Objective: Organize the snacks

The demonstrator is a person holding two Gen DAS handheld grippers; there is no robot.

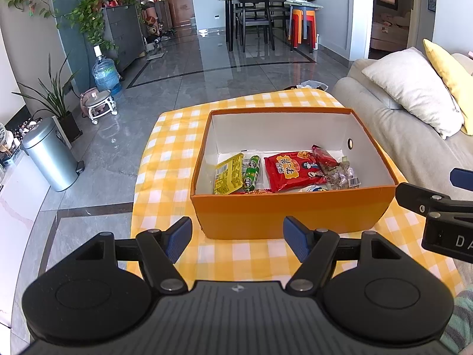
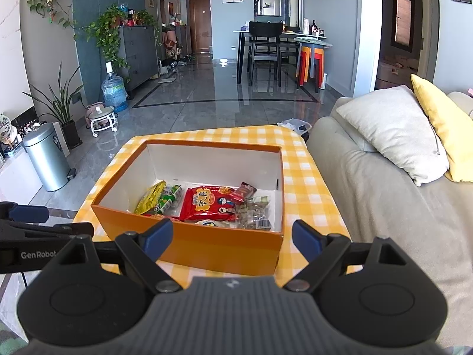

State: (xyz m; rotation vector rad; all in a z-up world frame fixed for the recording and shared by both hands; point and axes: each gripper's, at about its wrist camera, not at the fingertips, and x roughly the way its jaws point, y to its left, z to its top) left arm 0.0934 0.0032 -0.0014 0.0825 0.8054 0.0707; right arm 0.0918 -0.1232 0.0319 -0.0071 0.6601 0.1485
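An orange box [image 1: 283, 213] with a white inside stands on the yellow checked tablecloth [image 1: 165, 159]. It holds several snack packs: a yellow pack [image 1: 227, 174], a green pack [image 1: 251, 173], a big red pack [image 1: 291, 170] and a clear pack of wrapped sweets [image 1: 340, 174]. My left gripper [image 1: 236, 238] is open and empty, just in front of the box's near wall. My right gripper [image 2: 232, 241] is open and empty, in front of the same box [image 2: 207, 245], where the red pack [image 2: 207, 204] shows too. The right gripper also shows at the right edge of the left wrist view [image 1: 437, 204].
A beige sofa [image 2: 384, 207] with a white pillow [image 2: 393, 130] and a yellow cushion [image 2: 443, 127] is close on the right. A silver bin [image 1: 50, 153], a water bottle [image 1: 106, 74] and plants stand at the left. A dining table with chairs [image 1: 257, 14] is far back.
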